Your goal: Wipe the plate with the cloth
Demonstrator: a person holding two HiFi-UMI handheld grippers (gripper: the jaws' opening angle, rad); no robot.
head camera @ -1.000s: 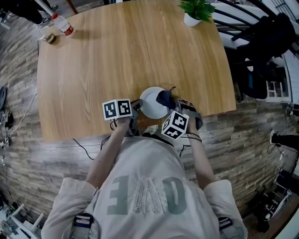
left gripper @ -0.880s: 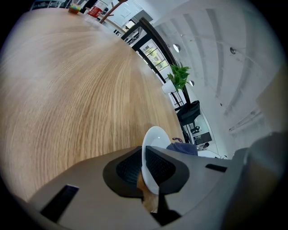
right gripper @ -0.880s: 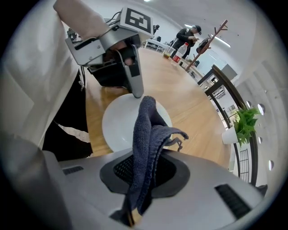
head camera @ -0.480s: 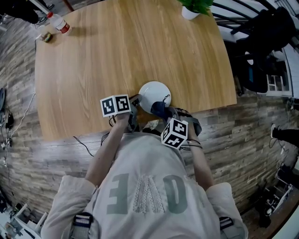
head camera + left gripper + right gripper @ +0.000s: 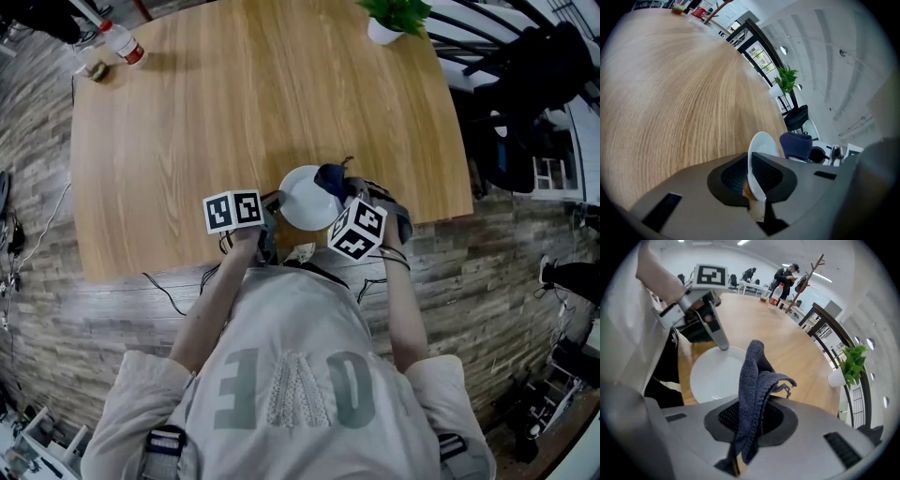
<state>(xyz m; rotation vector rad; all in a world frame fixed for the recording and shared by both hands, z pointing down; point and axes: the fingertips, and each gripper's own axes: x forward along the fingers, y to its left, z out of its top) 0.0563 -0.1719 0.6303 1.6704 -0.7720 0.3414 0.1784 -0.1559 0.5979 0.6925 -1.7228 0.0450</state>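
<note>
A white plate [image 5: 302, 199] sits near the table's front edge, tilted a little. My left gripper [image 5: 275, 210] is shut on its left rim; in the left gripper view the plate [image 5: 762, 146] stands edge-on between the pads of the left gripper [image 5: 752, 177]. My right gripper [image 5: 341, 194] is shut on a dark blue cloth [image 5: 330, 178], which lies at the plate's far right side. In the right gripper view the cloth [image 5: 754, 373] hangs up out of the right gripper [image 5: 750, 420], over the plate [image 5: 712, 376].
A potted plant [image 5: 392, 21] stands at the table's far right. A bottle [image 5: 123, 44] and a small object [image 5: 98, 71] are at the far left corner. The table's front edge [image 5: 187, 267] runs just below the plate. Dark chairs [image 5: 534, 84] stand to the right.
The right gripper with the cloth swept toward me across the plate's right side, then back to its far right edge. The left gripper and the plate stayed still.
</note>
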